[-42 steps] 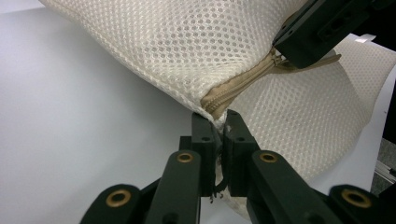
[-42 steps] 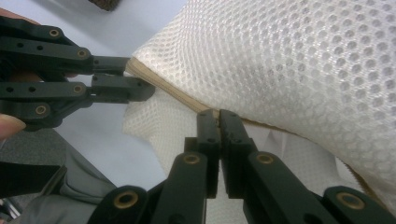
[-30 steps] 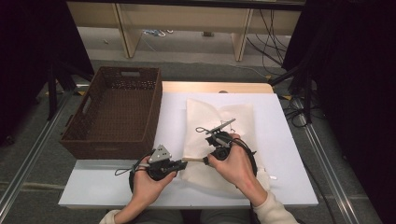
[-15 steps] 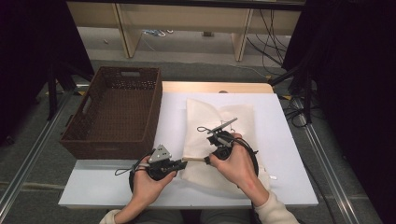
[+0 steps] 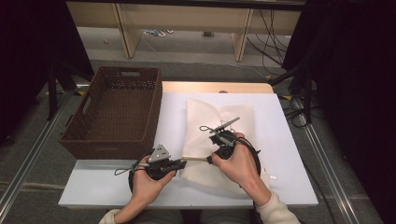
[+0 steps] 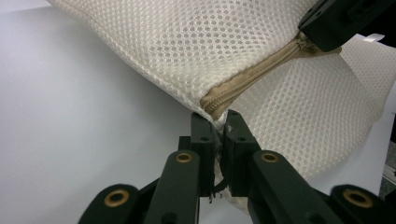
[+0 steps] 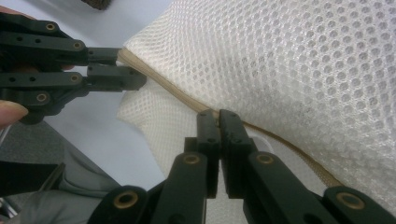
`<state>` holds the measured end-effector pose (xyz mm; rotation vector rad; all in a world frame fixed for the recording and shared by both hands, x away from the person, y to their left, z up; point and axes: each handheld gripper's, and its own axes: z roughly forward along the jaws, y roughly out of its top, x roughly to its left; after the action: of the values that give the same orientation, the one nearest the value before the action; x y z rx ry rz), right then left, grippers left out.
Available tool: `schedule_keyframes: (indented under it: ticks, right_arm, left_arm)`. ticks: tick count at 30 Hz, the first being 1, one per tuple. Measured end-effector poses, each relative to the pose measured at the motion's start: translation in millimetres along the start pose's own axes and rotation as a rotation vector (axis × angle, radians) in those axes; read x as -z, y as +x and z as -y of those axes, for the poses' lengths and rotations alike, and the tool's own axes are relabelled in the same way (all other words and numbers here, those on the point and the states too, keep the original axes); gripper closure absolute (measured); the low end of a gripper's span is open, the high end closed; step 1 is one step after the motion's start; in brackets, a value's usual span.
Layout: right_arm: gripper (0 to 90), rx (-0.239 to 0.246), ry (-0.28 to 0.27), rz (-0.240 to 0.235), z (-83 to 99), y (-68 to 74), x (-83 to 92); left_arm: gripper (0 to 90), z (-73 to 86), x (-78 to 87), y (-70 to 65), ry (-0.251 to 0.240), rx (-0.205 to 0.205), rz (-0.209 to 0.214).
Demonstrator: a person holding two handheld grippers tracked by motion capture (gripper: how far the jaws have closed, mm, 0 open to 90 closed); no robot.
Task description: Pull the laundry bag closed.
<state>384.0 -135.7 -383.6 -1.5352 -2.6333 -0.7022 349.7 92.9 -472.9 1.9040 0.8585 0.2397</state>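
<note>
A brown basket (image 5: 112,112) sits at the table's (image 5: 289,186) left edge, and just right of it the left gripper (image 6: 215,133) is clamped on the end of the mesh bag's (image 5: 219,121) zipper (image 6: 252,77). Further right, the right gripper (image 7: 218,122) is pinched tight on that same zipper, the bag lying flat mid-table.

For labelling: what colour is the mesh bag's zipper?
Tan zipper on the mesh bag, clearest in left gripper view.

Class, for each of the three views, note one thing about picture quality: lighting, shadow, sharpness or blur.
High view: the white table is evenly lit, while both sides fall into near-black shadow. Left gripper view: the mesh bag and its tan zipper are sharp, though the nearest parts of the left tool look soft. Right gripper view: mesh is crisp close by, and the right tool is dark with little detail.
</note>
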Motion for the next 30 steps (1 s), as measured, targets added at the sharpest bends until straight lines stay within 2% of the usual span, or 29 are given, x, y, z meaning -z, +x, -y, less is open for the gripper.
schedule_keyframes:
  ticks: [1, 6, 7, 14, 15, 16, 17, 21, 22, 25, 30]
  right_arm:
    - [88.4, -0.019, 0.004, 0.002, 0.2, 0.6, 0.9]
    - [88.5, -0.017, 0.008, 0.001, 0.2, 0.4, 1.0]
    - [88.4, 0.002, 0.006, 0.001, 0.0, -1.2, 0.7]
    - [88.4, 0.012, 0.024, -0.001, -0.2, -2.3, 0.0]
    - [88.5, 0.000, 0.028, 0.006, 0.0, -2.0, 0.2]
    - [88.4, -0.022, 0.030, -0.009, 0.3, -1.4, 1.2]
    - [88.5, -0.003, 0.029, -0.005, 0.0, -2.8, 1.2]
    - [88.5, 0.008, 0.028, -0.005, 0.0, -3.7, 0.3]
    - [88.5, 0.003, 0.026, 0.013, 0.2, -2.9, -0.6]
    - [88.5, -0.025, 0.042, 0.010, -0.5, -0.2, 0.0]
    - [88.5, -0.011, 0.027, 0.007, 0.2, -3.1, -1.0]
  left_arm:
    - [84.2, -0.2, 0.0, 0.0, 0.000, -0.001, 0.001]
    - [84.2, -0.3, -0.1, 0.3, 0.002, 0.000, 0.006]
    - [84.2, -0.8, 0.6, 0.4, 0.013, -0.003, 0.008]
    - [84.2, 0.4, -0.6, 0.3, 0.002, -0.005, 0.008]
    - [84.2, 0.6, -0.4, 0.4, 0.004, -0.003, 0.001]
    - [84.2, 0.4, -0.7, 0.1, 0.001, -0.003, 0.010]
    - [84.2, 0.3, -1.0, -0.5, 0.002, -0.003, 0.010]
    - [84.2, 1.0, -2.2, -1.0, 0.001, 0.005, 0.011]
    - [84.2, 1.2, -1.3, -0.2, 0.013, -0.004, 0.002]
    - [84.2, 1.4, -1.6, 0.6, 0.010, 0.002, 0.008]
    - [84.3, 2.5, -2.0, 0.8, -0.002, 0.004, 0.002]
